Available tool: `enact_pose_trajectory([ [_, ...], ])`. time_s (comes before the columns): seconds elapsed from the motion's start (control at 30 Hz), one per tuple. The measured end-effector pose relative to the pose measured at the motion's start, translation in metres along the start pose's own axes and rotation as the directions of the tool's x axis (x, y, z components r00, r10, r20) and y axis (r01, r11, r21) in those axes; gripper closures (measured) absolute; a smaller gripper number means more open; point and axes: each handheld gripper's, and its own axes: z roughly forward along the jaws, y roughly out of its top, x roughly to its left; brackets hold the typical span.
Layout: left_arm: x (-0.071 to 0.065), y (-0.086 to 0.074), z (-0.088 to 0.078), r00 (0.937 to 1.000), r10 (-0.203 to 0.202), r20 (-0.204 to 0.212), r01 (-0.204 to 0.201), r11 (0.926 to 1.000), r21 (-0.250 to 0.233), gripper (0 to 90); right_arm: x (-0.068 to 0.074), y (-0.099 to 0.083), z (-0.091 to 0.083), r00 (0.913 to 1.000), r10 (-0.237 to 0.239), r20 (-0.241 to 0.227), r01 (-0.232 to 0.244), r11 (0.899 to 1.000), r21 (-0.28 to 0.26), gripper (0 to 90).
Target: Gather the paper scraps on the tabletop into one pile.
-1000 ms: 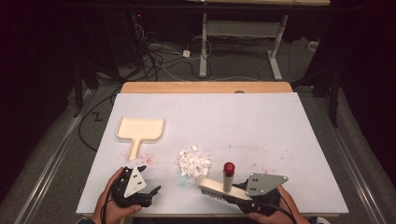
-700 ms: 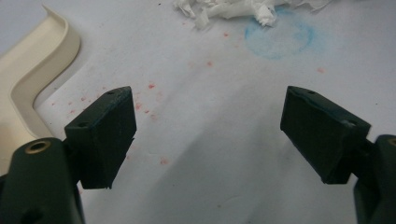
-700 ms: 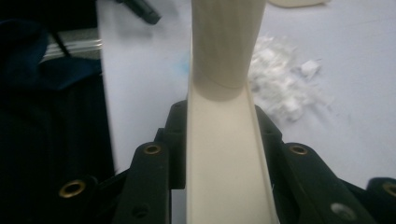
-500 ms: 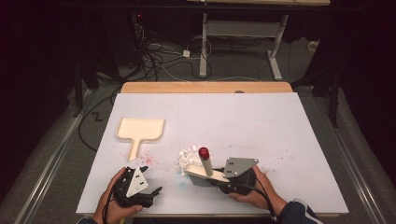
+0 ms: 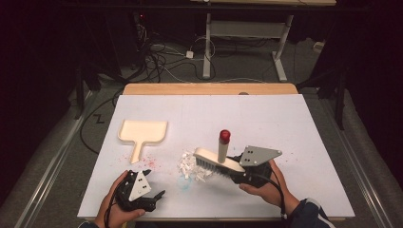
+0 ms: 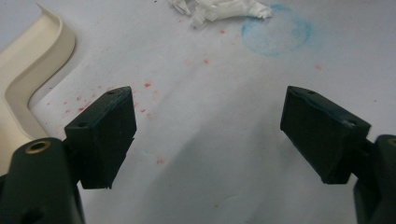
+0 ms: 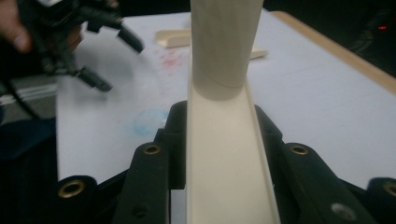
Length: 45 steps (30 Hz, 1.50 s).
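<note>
Right gripper (image 5: 227, 167) clamps the brush (image 5: 216, 160), bristles on the paper scraps (image 5: 190, 164). Dustpan (image 5: 142, 133) waits beyond the empty, wide-open left gripper (image 5: 159, 197); nothing collected yet.

Left gripper (image 5: 159, 195) low, jaws wide, right gripper (image 5: 227, 167) clamped, level
</note>
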Motion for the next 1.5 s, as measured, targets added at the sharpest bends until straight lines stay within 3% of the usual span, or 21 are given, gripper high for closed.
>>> enact_pose_trajectory([
  [0.07, 0.0, 0.0, 0.0, 1.0, 0.0, -0.001, 0.0, 1.0, 0.001, 17.1, -0.006, 0.001, -0.001, 0.9942, 0.039, 0.1, -0.038, 0.999, -0.008, 68.3],
  [0.17, 0.0, 0.0, 0.0, 1.0, 0.004, 0.001, -0.004, 1.0, 0.002, 17.1, -0.015, -0.001, 0.007, 0.9736, 0.074, 0.216, -0.078, 0.997, 0.008, 68.3],
  [0.23, 0.0, 0.0, 0.0, 1.0, -0.001, 0.002, 0.001, 1.0, -0.004, 17.1, -0.018, -0.004, 0.017, 0.9712, 0.079, 0.225, -0.09, 0.995, 0.04, 68.3],
  [0.33, 0.0, 0.0, 0.0, 1.0, 0.0, 0.003, 0.0, 1.0, 0.001, 17.1, -0.02, -0.007, 0.032, 0.966, 0.038, 0.256, -0.06, 0.995, 0.078, 68.2],
  [0.4, 0.0, 0.0, 0.0, 1.0, 0.002, 0.004, -0.002, 1.0, 0.0, 17.1, -0.025, -0.011, 0.042, 0.9694, 0.06, 0.238, -0.085, 0.992, 0.096, 68.3],
  [0.43, -0.001, 0.0, 0.0, 1.0, 0.002, 0.005, -0.002, 1.0, -0.001, 17.1, -0.026, -0.012, 0.046, 0.9651, 0.076, 0.251, -0.105, 0.989, 0.105, 68.3],
  [0.5, 0.0, 0.0, -0.001, 1.0, 0.001, 0.004, -0.001, 1.0, -0.004, 17.1, -0.03, -0.015, 0.051, 0.9608, 0.047, 0.273, -0.083, 0.989, 0.121, 68.2],
  [0.6, 0.001, -0.002, -0.001, 1.0, -0.003, 0.003, 0.003, 1.0, 0.0, 17.1, -0.037, -0.015, 0.044, 0.9579, 0.082, 0.275, -0.105, 0.992, 0.072, 68.2],
  [0.67, 0.002, -0.002, 0.0, 1.0, -0.008, 0.004, 0.008, 1.0, -0.002, 17.1, -0.041, -0.014, 0.041, 0.9473, 0.082, 0.31, -0.103, 0.993, 0.052, 68.2],
  [0.73, 0.001, -0.001, 0.0, 1.0, -0.002, 0.005, 0.002, 1.0, -0.001, 17.1, -0.045, -0.016, 0.044, 0.9331, 0.062, 0.354, -0.093, 0.993, 0.073, 68.2],
  [0.83, 0.0, 0.0, 0.0, 1.0, 0.002, 0.009, -0.002, 1.0, 0.002, 17.1, -0.049, -0.023, 0.058, 0.9187, 0.015, 0.395, -0.068, 0.99, 0.12, 68.2],
  [0.87, 0.001, 0.0, 0.001, 1.0, 0.001, 0.009, -0.001, 1.0, 0.003, 17.1, -0.05, -0.026, 0.063, 0.9181, 0.007, 0.396, -0.064, 0.99, 0.129, 68.2],
  [0.93, 0.001, 0.0, 0.0, 0.9999, 0.002, 0.011, -0.002, 1.0, 0.002, 17.2, -0.048, -0.028, 0.066, 0.9301, 0.028, 0.366, -0.077, 0.99, 0.118, 68.2],
  [1.0, 0.001, -0.001, 0.0, 0.9999, 0.001, 0.011, -0.001, 1.0, 0.004, 17.2, -0.043, -0.024, 0.064, 0.9413, 0.015, 0.337, -0.064, 0.989, 0.135, 68.1],
  [1.07, 0.001, -0.001, -0.001, 0.9999, -0.004, 0.011, 0.004, 1.0, 0.0, 17.2, -0.041, -0.019, 0.054, 0.9666, 0.065, 0.248, -0.092, 0.991, 0.098, 68.2],
  [1.1, 0.001, -0.002, -0.001, 0.9999, -0.004, 0.012, 0.004, 1.0, 0.0, 17.1, -0.041, -0.016, 0.049, 0.9732, 0.091, 0.211, -0.109, 0.991, 0.072, 68.2],
  [1.23, 0.001, -0.001, -0.002, 0.9999, 0.0, 0.013, 0.0, 1.0, -0.002, 17.2, -0.036, -0.003, 0.028, 0.985, 0.115, 0.129, -0.117, 0.993, 0.012, 68.1],
  [1.3, 0.001, -0.001, -0.001, 0.9999, 0.001, 0.012, -0.001, 1.0, -0.001, 17.2, -0.035, 0.0, 0.021, 0.9864, 0.1, 0.13, -0.101, 0.995, 0.004, 68.2],
  [1.37, 0.001, -0.001, -0.001, 0.9999, 0.002, 0.013, -0.002, 1.0, 0.002, 17.2, -0.036, 0.0, 0.019, 0.9821, 0.09, 0.166, -0.092, 0.996, 0.005, 68.2],
  [1.43, 0.001, 0.0, -0.001, 0.9999, 0.004, 0.012, -0.004, 1.0, 0.002, 17.2, -0.039, -0.002, 0.021, 0.971, 0.092, 0.221, -0.098, 0.995, 0.016, 68.2],
  [1.5, 0.001, 0.0, 0.0, 0.9999, 0.003, 0.013, -0.003, 1.0, 0.0, 17.2, -0.041, -0.006, 0.027, 0.9545, 0.083, 0.286, -0.098, 0.994, 0.039, 68.2],
])
